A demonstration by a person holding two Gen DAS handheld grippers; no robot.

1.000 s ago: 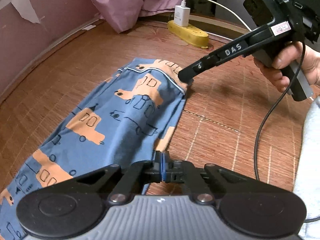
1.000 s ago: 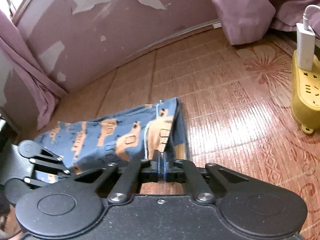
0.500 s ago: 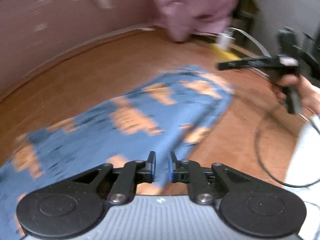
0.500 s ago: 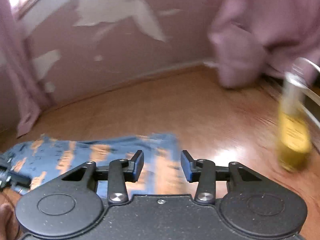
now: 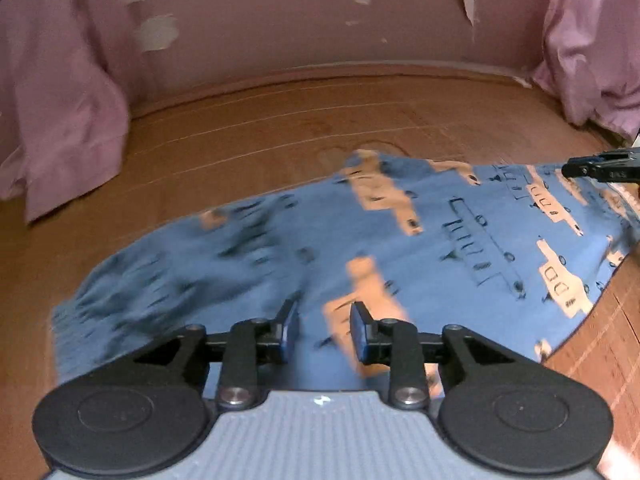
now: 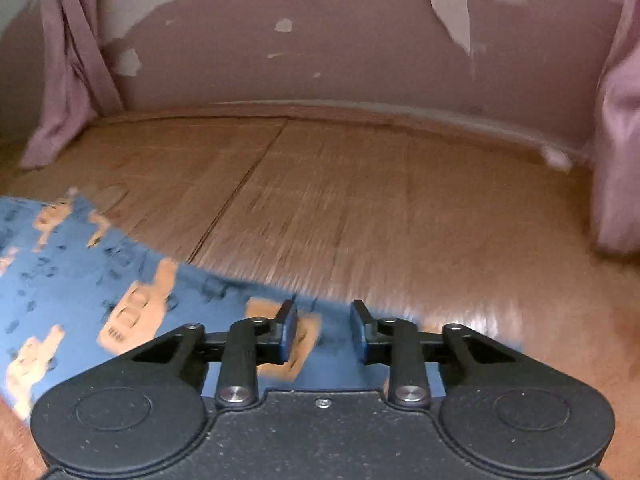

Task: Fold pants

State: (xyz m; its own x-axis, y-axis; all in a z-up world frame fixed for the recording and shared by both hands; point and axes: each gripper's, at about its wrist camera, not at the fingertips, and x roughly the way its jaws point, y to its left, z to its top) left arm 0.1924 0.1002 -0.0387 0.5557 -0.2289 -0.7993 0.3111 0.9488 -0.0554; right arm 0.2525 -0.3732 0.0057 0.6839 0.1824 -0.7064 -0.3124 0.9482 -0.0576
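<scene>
Pants [image 5: 280,248] left half motion-blurred, print unreadable; near edge hidden behind left gripper [image 5: 324,330] body. Right gripper [image 5: 600,169] cut off by right frame edge. Pants [image 6: 80,300] cut off at left edge in right wrist view.

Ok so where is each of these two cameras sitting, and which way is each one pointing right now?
Left wrist: on the left gripper, looking along its open fingers over the blue pants toward the pink wall; the right gripper's tip pokes in at the right edge.
Right wrist: on the right gripper, open over the pants' edge, facing the mat and wall.
Shared: pants, mat, peeling wall, pink curtains.
</scene>
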